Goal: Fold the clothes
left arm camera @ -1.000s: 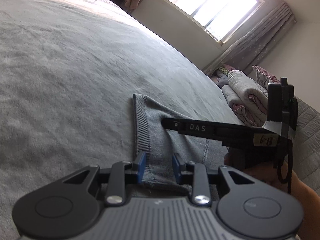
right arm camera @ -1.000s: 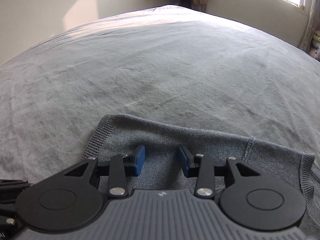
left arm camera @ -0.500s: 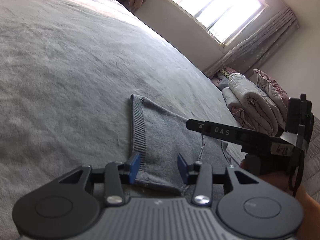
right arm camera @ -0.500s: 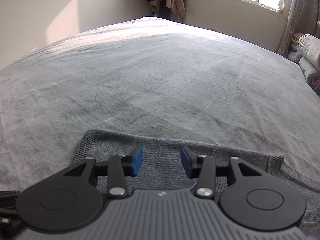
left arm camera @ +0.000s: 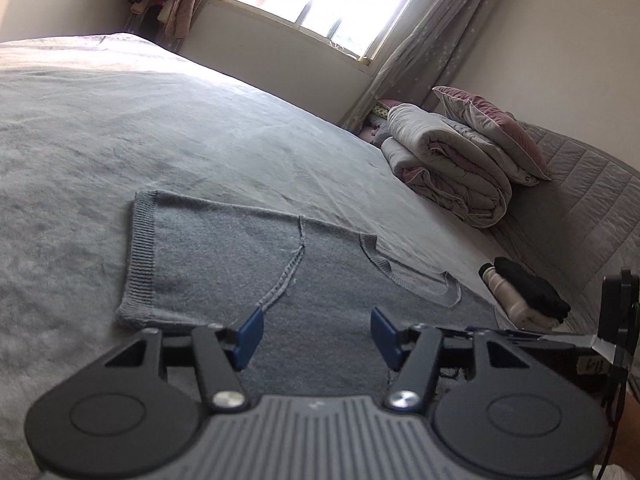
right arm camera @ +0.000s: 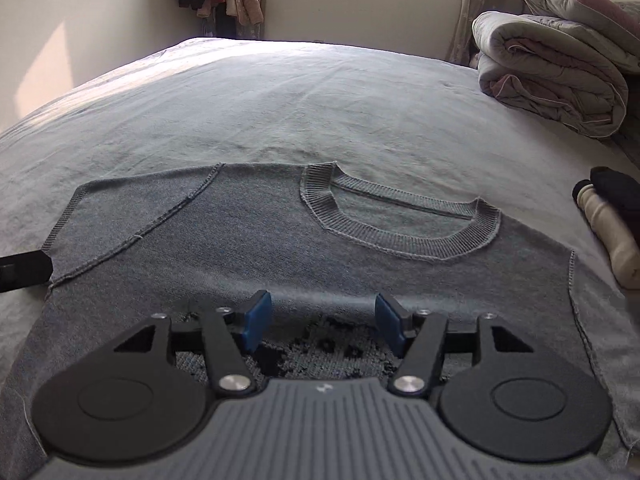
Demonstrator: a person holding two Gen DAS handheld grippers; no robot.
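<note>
Grey sweater lying partly folded on bed, further folds apparently remaining; left gripper and right gripper opening, nothing between pads.

We see the left gripper as a black frame with two round flat discs, silver screws on its slanted arms, a ribbed grey plate at the centre, and blue pads on the finger ends. The right gripper has the same build: black arms, silver screws, ribbed grey plate with a small pale mark, blue pads. From the left camera, its black body carries a white handwritten label and thin black cables.
</note>
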